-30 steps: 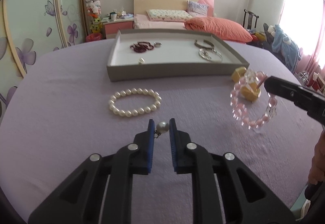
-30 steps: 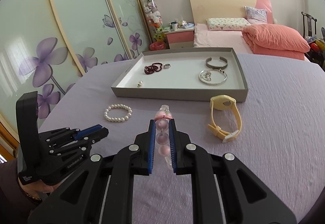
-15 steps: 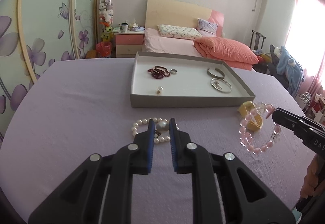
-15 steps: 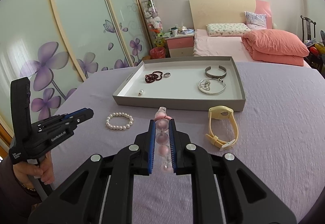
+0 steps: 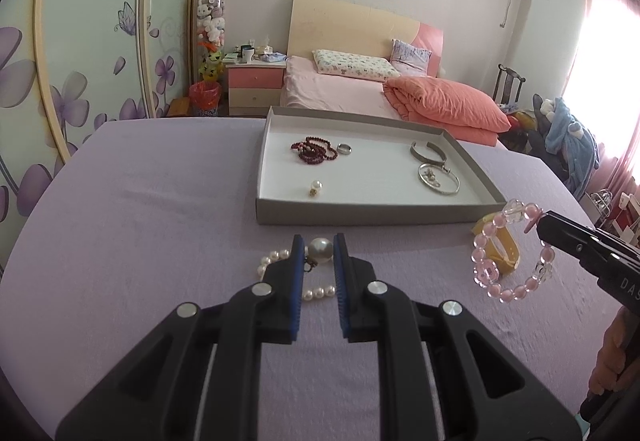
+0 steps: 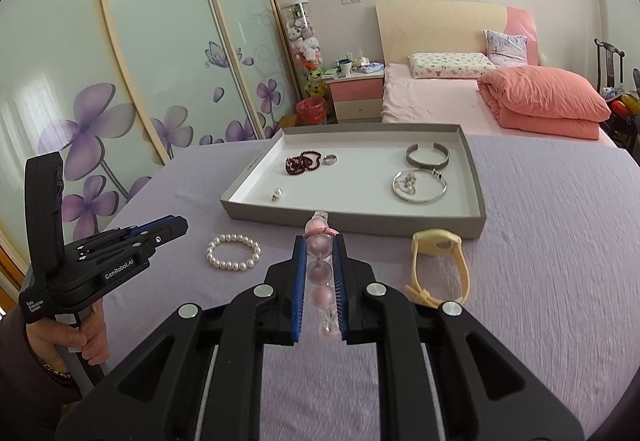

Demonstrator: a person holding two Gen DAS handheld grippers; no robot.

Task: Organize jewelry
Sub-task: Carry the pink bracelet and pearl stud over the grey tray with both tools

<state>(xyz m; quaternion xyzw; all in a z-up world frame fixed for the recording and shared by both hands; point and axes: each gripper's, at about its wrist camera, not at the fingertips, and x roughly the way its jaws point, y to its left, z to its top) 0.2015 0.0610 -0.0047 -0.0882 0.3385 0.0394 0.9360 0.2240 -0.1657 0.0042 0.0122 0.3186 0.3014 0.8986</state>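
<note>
Carrying: both claws were loaded and held above the purple cloth, short of the tray.
Left claw: nearly closed, pinching a pearl earring between its blue pads.
Right claw: nearly closed on a pink bracelet, several beads trapped between the pads; in the left view the loop hung free below the tips.
Tray: straight ahead of both claws, its long axis lying crosswise to their reach, near wall facing them.
Key relation: a matching earring lay in the tray's near-left part, directly beyond the left claw, so that claw looked the better placed to drop its piece beside it. The right claw faced the near wall around its middle.
Tray contents: dark red beads, ring, cuff, bangle.
Left on cloth: pearl bracelet and yellow watch, both just before the tray.
</note>
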